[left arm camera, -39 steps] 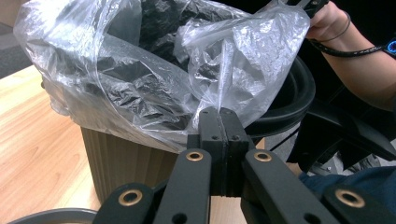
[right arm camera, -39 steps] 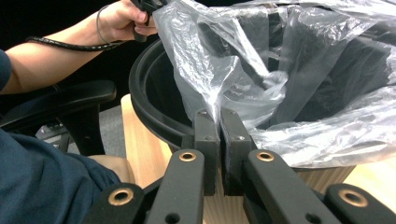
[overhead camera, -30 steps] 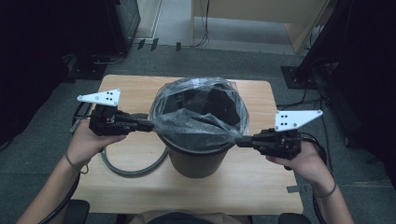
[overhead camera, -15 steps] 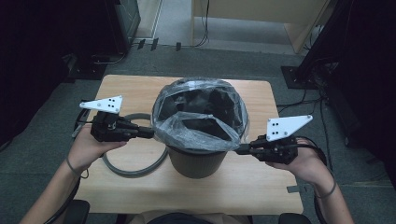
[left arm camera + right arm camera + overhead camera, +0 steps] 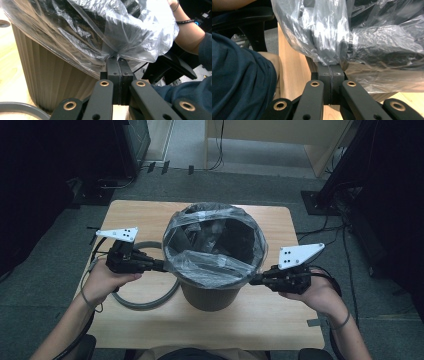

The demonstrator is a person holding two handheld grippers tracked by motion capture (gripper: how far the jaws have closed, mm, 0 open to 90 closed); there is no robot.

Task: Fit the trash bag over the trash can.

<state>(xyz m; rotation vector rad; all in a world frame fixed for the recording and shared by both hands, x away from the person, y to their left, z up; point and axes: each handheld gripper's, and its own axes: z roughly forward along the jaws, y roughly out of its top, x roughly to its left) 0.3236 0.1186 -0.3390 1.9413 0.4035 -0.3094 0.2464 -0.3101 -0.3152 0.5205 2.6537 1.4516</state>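
- The bin's (image 5: 207,295) inside is hard to read in the high view: dark shapes lie under the crinkled bag (image 5: 215,265), and what they are cannot be told.
- The bin's foot is cut off at the lower edge of the left gripper view; its ribbed brown wall (image 5: 50,75) shows beneath the bag's hanging film (image 5: 100,32).
- In the right gripper view the bag (image 5: 332,32) drapes over most of the bin, so little of the wall shows.
- Part of the grey ring (image 5: 145,297) runs behind the left hand (image 5: 102,280) and the bin; a short arc of it (image 5: 20,108) shows in the left gripper view.
- The left gripper (image 5: 159,265) has its fingers (image 5: 113,72) pressed flat together, with a pinch of bag film bunched at their tips, at the bin's left rim.
- The right gripper (image 5: 254,280) has its fingers (image 5: 324,75) likewise clamped together on a fold of the bag, at the bin's right rim.
- The bin stands in the middle of a pale wooden tabletop (image 5: 270,320), the bag stretched over its mouth and folded down round the rim.
- Round the tabletop lies grey carpet (image 5: 45,285); dark cabinets, cables and a light wooden desk stand at the back, dim and hard to make out.
- Count: one bin, one bag, one ring, two grippers, two hands; the right hand (image 5: 317,295) wears a band at the wrist.
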